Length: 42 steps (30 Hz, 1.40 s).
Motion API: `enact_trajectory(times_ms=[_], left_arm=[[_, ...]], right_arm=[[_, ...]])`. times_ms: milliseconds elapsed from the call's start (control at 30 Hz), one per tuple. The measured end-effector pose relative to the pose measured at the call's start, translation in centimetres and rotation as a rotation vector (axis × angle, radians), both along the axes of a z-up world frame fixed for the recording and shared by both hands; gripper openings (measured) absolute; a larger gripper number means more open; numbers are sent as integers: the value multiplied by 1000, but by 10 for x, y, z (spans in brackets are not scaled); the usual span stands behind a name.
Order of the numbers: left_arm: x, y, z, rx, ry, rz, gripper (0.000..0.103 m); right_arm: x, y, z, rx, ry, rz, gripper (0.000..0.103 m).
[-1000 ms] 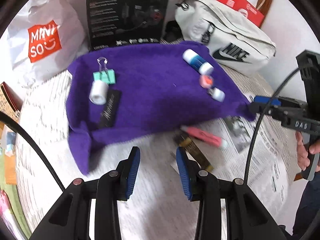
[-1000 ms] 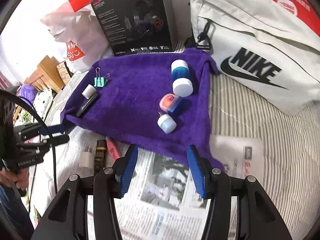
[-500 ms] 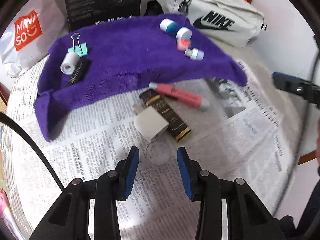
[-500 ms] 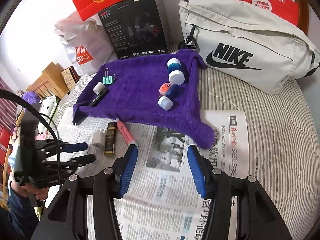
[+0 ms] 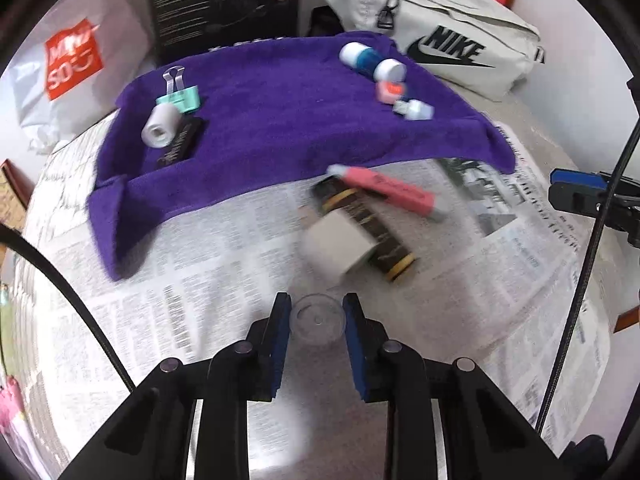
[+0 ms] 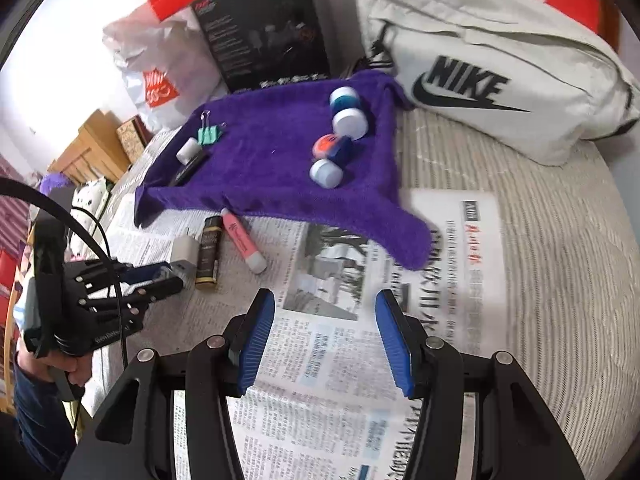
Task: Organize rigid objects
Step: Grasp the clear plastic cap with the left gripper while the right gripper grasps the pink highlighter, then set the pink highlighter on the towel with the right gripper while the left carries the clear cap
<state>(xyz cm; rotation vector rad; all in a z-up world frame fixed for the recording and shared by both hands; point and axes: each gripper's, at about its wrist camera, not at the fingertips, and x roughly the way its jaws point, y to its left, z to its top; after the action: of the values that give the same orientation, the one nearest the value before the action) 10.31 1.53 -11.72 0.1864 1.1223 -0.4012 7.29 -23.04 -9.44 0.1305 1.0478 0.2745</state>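
My left gripper (image 5: 317, 316) points down at the newspaper, its blue pads closing against the sides of a small clear round jar (image 5: 318, 322). Just beyond lie a white charger cube (image 5: 340, 246), a black-and-gold tube (image 5: 368, 224) and a pink highlighter (image 5: 390, 194). The purple towel (image 5: 280, 120) carries a mint binder clip (image 5: 178, 96), a white roll (image 5: 159, 130), a black bar (image 5: 180, 148), a blue-and-white jar (image 5: 370, 60) and two small pots (image 5: 414, 110). My right gripper (image 6: 325, 308) hangs open over the newspaper with nothing between its fingers.
A white Nike bag (image 6: 500, 60) lies behind the towel on the right, a black box (image 6: 264, 28) stands behind it, and a white Miniso bag (image 5: 68, 60) is at the back left. Newspaper (image 6: 340, 400) covers the striped surface in front.
My left gripper dropped from above the towel's edge to the newspaper and shut on the clear jar. The right gripper drew back from the towel, still open.
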Motion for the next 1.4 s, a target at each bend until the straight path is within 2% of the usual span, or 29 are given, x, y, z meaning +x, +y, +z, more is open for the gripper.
enact_trajectory(times_ms=[267, 367, 500, 600, 667, 700, 833, 933, 1000, 1400], left_arm=[[12, 55, -6, 6, 3, 137, 25], [13, 65, -8, -19, 3, 156, 25], [11, 66, -9, -20, -3, 152, 25], [11, 68, -7, -28, -3, 146, 26], [9, 72, -6, -46, -1, 151, 26], [9, 74, -5, -56, 0, 152, 26], [9, 77, -4, -77, -1, 158, 26], [7, 78, -4, -73, -8, 155, 26], [6, 77, -4, -71, -13, 154, 26], [6, 73, -5, -45, -17, 151, 26]], right_arm=[[26, 55, -14, -32, -23, 157, 52], [38, 73, -25, -43, -18, 225, 48], [50, 90, -37, -86, -30, 285, 35], [57, 100, -42, -107, -42, 321, 34], [60, 107, -46, -127, -55, 340, 28], [60, 109, -46, -145, -71, 344, 21], [62, 102, -44, -121, -12, 301, 16], [52, 88, -45, -91, 43, 228, 16], [41, 85, -45, -91, 51, 234, 16], [35, 100, -47, -203, 4, 261, 17]])
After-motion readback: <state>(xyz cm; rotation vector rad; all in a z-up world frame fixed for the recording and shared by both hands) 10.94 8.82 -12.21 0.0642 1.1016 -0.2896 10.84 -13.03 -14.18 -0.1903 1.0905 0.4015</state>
